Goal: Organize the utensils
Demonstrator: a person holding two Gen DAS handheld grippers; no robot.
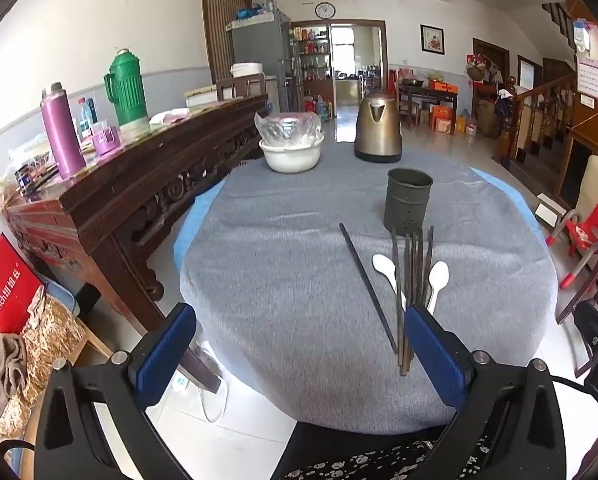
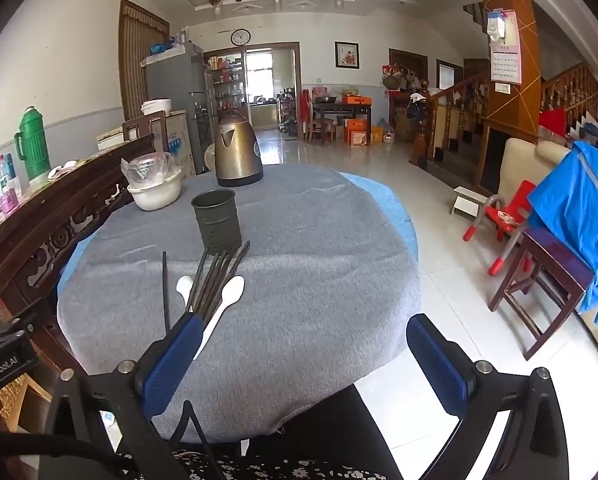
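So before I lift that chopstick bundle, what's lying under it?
Two white spoons peek out from beneath the chopstick bundle, one bowl on each side. Their handles run under the sticks, so where they end is covered. A single chopstick lies apart on the cloth.

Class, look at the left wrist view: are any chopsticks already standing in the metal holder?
No. The chopsticks lie on the grey cloth in front of the metal holder.

- Holder (image 1: 407,200): dark metal cylinder with small holes low on its wall, upright on the grey cloth, open top.
- Chopsticks (image 1: 413,276): dark bundle lying flat just in front of the holder, tips toward it.
- One chopstick (image 1: 367,284) lies apart, left of the bundle, angled.
- Two white spoons (image 1: 438,276), one each side of the bundle, bowls up.
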